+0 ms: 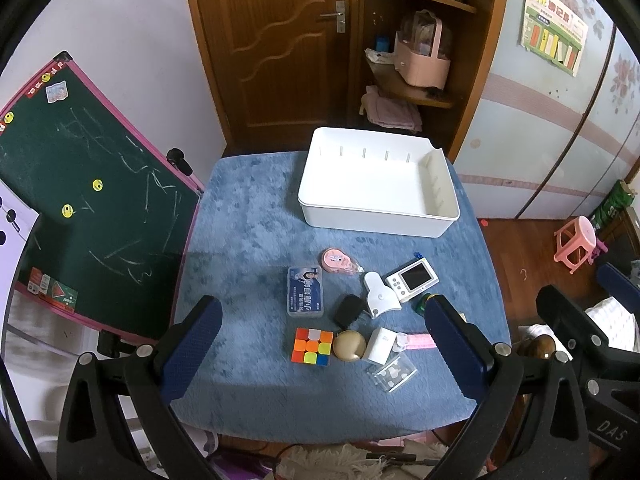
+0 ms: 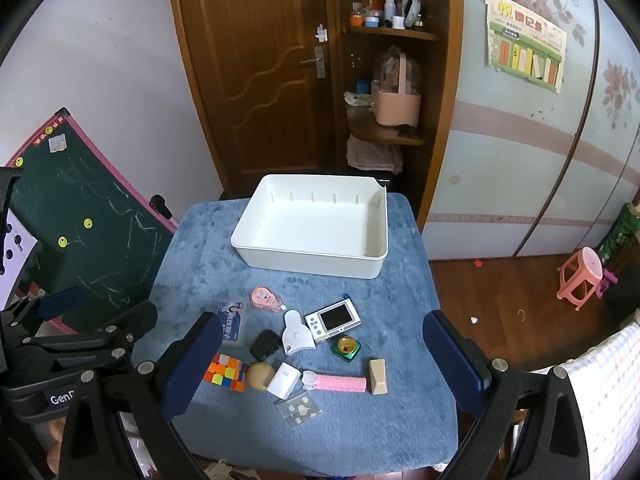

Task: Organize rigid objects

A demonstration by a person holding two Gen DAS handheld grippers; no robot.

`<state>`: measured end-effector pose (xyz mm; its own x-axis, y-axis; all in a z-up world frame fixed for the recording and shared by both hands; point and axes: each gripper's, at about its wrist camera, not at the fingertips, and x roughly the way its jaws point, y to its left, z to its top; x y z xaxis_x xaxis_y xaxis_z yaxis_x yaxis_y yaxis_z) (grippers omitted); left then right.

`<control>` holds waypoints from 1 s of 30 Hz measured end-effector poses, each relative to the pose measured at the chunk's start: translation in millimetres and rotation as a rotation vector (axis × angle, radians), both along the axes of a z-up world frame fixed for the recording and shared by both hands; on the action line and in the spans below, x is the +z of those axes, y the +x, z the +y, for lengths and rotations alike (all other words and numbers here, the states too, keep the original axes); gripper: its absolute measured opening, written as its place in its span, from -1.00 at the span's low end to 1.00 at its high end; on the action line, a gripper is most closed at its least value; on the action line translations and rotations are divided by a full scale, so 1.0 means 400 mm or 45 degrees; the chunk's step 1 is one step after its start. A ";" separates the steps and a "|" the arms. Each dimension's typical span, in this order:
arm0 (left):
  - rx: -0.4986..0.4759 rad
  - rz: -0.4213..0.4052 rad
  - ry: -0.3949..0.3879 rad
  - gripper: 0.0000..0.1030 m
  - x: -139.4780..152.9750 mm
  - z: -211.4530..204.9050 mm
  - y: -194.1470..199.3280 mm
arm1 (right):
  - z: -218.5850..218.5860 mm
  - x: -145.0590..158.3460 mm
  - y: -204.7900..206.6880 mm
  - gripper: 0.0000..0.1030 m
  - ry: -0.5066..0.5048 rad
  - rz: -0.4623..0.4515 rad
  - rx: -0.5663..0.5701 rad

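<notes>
A bedroom corner with a wooden door (image 2: 256, 76) and a chalkboard (image 1: 84, 196) frames a small table (image 2: 224, 236) draped in blue plush, where a white bin (image 2: 316, 224) sits empty at the far edge and a scatter of small hard items waits nearer the camera. Both hand-held tools hover above the table's near edge, the left gripper (image 1: 324, 348) and the right gripper (image 2: 324, 364) each with jaws spread wide and gripping nothing. The clutter lies ahead of and below both, between them and the bin: a puzzle cube (image 1: 314, 347), a tan dome (image 1: 350, 345), a white box (image 2: 283, 379), a black adapter (image 2: 265, 345) and a blue card case (image 1: 306, 291) sit toward the left tool's side, while a small digital camera (image 2: 333, 320), a green-and-gold bell (image 2: 347, 347), a beige block (image 2: 377, 376) and a pink strip (image 2: 340, 382) lie toward the right tool's side. The pink strip's long axis runs left to right across the view, so jaws closing across its narrow width would likely suit it; the right tool appears the nearer one for it and the block, the left for the cube. Every item must travel away from the person to reach the bin.
</notes>
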<state>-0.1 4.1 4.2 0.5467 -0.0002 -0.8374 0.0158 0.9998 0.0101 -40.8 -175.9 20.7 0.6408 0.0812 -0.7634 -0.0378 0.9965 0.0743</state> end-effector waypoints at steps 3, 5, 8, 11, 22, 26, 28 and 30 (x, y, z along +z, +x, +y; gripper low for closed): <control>-0.001 0.001 -0.001 0.97 0.002 0.001 0.001 | 0.000 0.003 0.000 0.95 -0.001 -0.006 -0.001; -0.002 -0.001 -0.001 0.97 0.004 0.002 0.001 | 0.000 0.004 -0.001 0.95 -0.002 -0.009 -0.003; -0.002 -0.003 -0.002 0.97 0.010 0.006 0.002 | 0.000 0.004 -0.001 0.95 -0.002 -0.009 -0.003; -0.001 -0.004 -0.002 0.97 0.014 0.008 0.002 | 0.001 0.006 -0.001 0.95 -0.001 -0.011 0.000; -0.002 -0.006 -0.002 0.97 0.017 0.010 0.002 | 0.003 0.014 -0.001 0.95 0.007 -0.028 0.001; -0.001 -0.005 -0.002 0.97 0.012 0.008 0.000 | 0.006 0.015 -0.004 0.95 0.009 -0.037 0.002; 0.000 -0.006 -0.003 0.97 0.015 0.010 0.001 | 0.007 0.015 -0.005 0.95 0.010 -0.039 0.004; 0.000 -0.006 -0.002 0.97 0.012 0.007 0.000 | 0.009 0.015 -0.006 0.95 0.008 -0.040 0.006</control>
